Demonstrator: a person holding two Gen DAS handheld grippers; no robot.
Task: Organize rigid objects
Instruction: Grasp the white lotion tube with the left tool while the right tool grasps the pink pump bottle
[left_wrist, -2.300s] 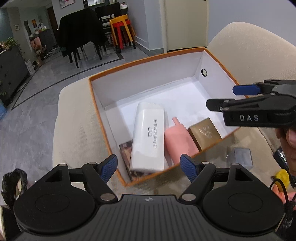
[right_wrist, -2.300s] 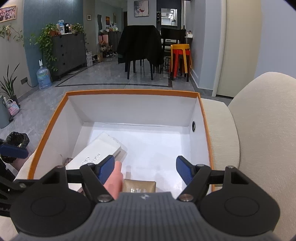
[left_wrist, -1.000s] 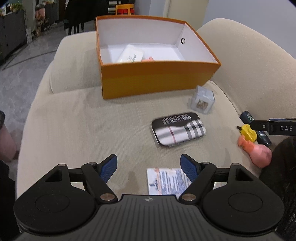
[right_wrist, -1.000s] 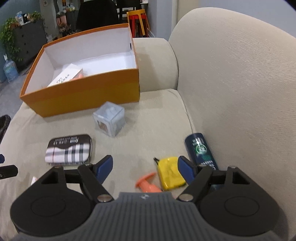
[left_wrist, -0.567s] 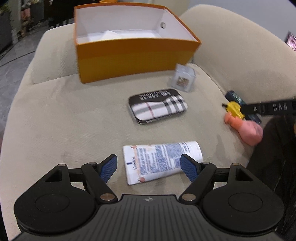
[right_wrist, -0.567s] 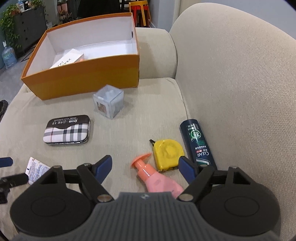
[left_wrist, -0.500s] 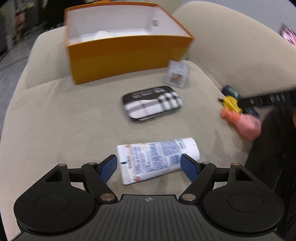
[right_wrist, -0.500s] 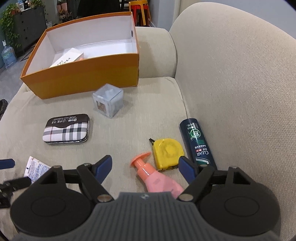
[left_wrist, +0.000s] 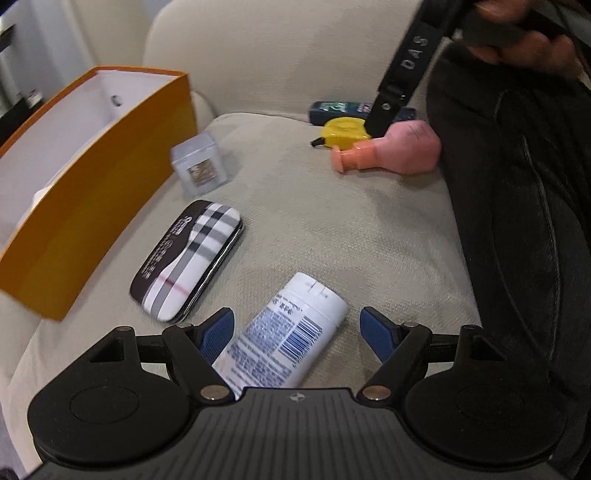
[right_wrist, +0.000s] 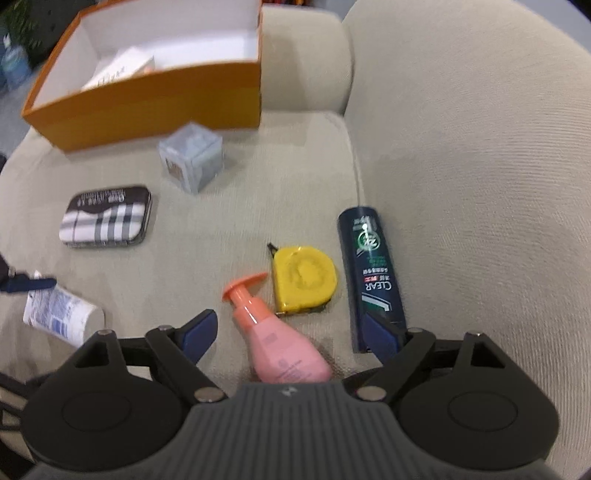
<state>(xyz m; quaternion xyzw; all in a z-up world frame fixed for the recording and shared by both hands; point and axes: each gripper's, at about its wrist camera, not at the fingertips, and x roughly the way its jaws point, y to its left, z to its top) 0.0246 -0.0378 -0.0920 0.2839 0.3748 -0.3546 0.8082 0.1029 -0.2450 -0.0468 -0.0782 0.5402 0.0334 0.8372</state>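
On the beige sofa seat lies a white tube (left_wrist: 284, 339), between the blue pads of my open left gripper (left_wrist: 297, 332), which do not touch it. A pink pump bottle (right_wrist: 280, 347) lies between the pads of my right gripper (right_wrist: 291, 328). Those jaws are opening and do not press on the bottle. Beside the bottle are a yellow tape measure (right_wrist: 304, 280) and a dark blue can (right_wrist: 371, 273). A plaid tin case (left_wrist: 188, 258) and a clear cube (left_wrist: 201, 164) sit nearer the orange box (left_wrist: 92, 177), which holds a white carton (right_wrist: 122, 68).
The sofa's backrest (right_wrist: 480, 166) rises right behind the can. A person's dark clothing (left_wrist: 517, 221) fills the right side of the left wrist view. The arm of the right gripper (left_wrist: 402, 81) reaches down over the tape measure there.
The left gripper has rolled and sunk over the white tube, which now lies between its pads. The right gripper has dipped toward the pink bottle and its jaws stand wider.
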